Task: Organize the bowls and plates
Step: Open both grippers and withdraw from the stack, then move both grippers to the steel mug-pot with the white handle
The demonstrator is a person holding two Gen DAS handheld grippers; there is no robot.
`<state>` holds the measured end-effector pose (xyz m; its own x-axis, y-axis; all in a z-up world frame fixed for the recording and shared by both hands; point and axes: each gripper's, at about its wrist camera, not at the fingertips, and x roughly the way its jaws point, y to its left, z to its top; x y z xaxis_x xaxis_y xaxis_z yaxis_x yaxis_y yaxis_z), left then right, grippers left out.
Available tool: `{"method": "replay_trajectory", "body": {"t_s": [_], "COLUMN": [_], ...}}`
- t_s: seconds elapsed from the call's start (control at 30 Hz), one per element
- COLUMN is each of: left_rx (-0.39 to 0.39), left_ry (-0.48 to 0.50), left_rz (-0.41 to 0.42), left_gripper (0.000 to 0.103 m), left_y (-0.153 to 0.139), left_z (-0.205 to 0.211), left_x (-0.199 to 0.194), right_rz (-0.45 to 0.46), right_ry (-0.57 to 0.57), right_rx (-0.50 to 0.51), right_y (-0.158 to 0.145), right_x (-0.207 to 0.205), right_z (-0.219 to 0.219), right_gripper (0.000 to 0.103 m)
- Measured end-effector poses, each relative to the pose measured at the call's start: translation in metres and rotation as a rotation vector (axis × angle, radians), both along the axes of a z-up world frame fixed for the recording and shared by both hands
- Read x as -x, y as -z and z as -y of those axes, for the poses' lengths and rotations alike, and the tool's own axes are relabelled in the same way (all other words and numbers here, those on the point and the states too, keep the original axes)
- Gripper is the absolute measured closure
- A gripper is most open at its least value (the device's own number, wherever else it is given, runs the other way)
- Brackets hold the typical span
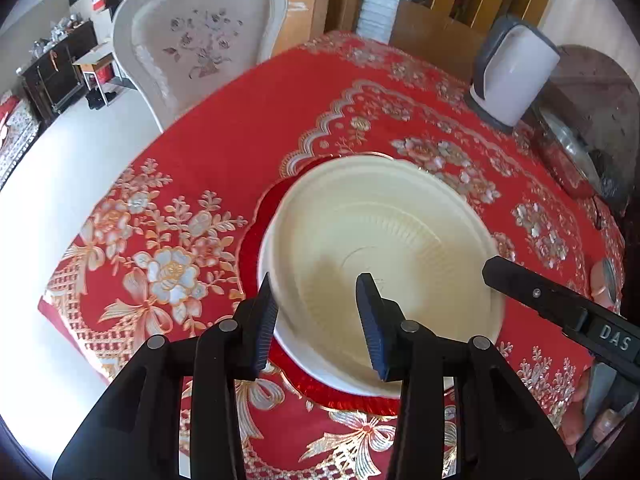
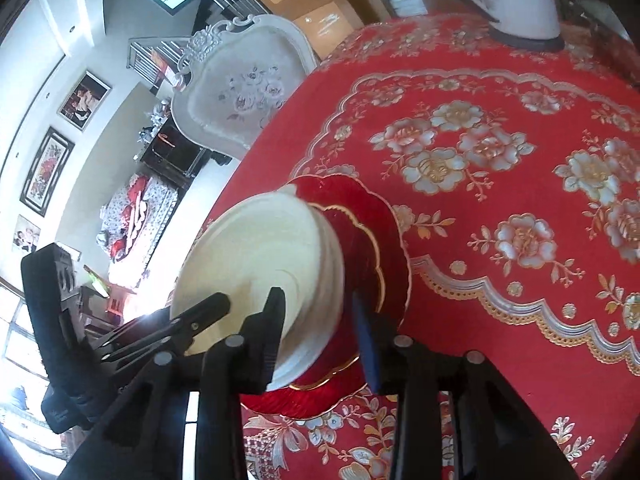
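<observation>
A cream ribbed bowl (image 1: 384,240) sits on a red scalloped plate with a gold rim (image 1: 256,236) on the red floral tablecloth (image 1: 240,128). My left gripper (image 1: 316,320) is open, its jaws astride the bowl's near rim, one outside and one inside. My right gripper (image 2: 320,332) is open too, astride the bowl's rim (image 2: 332,264) from the other side; its finger (image 1: 520,280) shows at the right of the left wrist view. The bowl (image 2: 260,248) and plate (image 2: 372,232) look blurred in the right wrist view. The left gripper's finger (image 2: 200,316) reaches in there.
A white and grey electric kettle (image 1: 512,76) stands at the table's far right, near dark clutter (image 1: 580,148). A white ornate chair (image 1: 196,44) stands at the far left edge. The table edge runs close on the left, with pale floor (image 1: 60,184) beyond.
</observation>
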<state>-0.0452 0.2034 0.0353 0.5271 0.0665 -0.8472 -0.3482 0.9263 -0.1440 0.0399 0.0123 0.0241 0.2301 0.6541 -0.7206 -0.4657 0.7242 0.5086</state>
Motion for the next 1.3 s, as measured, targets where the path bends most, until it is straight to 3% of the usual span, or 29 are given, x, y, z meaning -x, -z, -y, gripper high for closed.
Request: {"method": "replay_trajectory", "body": {"t_s": [0.2,0.3,0.43,0.6,0.8,0.9,1.3], "left_rx": [-0.040,-0.101,-0.201,-0.198,-0.184,-0.172,-0.133], "left_ry": [0.017,0.037,-0.005,-0.037,0.073,0.151,0.353], "left_rz": [0.080,0.090,0.107,0.172,0.261,0.281,0.362], "left_gripper": [0.064,0.052,0.051,0.052,0.052,0.051,0.051], "left_y": [-0.031,-0.041,-0.044,-0.053,-0.063,-0.061,-0.048], "left_z": [0.011,0.023,0.025,0.024,0.080,0.120,0.253], "left_x": [0.014,0.014,0.017,0.024,0.005,-0.014,-0.068], "right_rz": [0.056,0.085,0.084,0.085,0.186,0.221,0.249], "right_ry": [0.012,0.035,0.047,0.076,0.170,0.241,0.456], "right_rx": [-0.025,-0.028,-0.053,-0.084,-0.063,-0.037,0.065], "right_y": [-0.015,-0.023,-0.025,-0.028,-0.041,-0.044,-0.037], "right_x": [0.009,0.014,0.015,0.017,0.030,0.032,0.033], "right_z": [0.012,0.024,0.038,0.060,0.101,0.127,0.225], "right_gripper": [0.067,0.067,0.067,0.067,0.067,0.062,0.061]}}
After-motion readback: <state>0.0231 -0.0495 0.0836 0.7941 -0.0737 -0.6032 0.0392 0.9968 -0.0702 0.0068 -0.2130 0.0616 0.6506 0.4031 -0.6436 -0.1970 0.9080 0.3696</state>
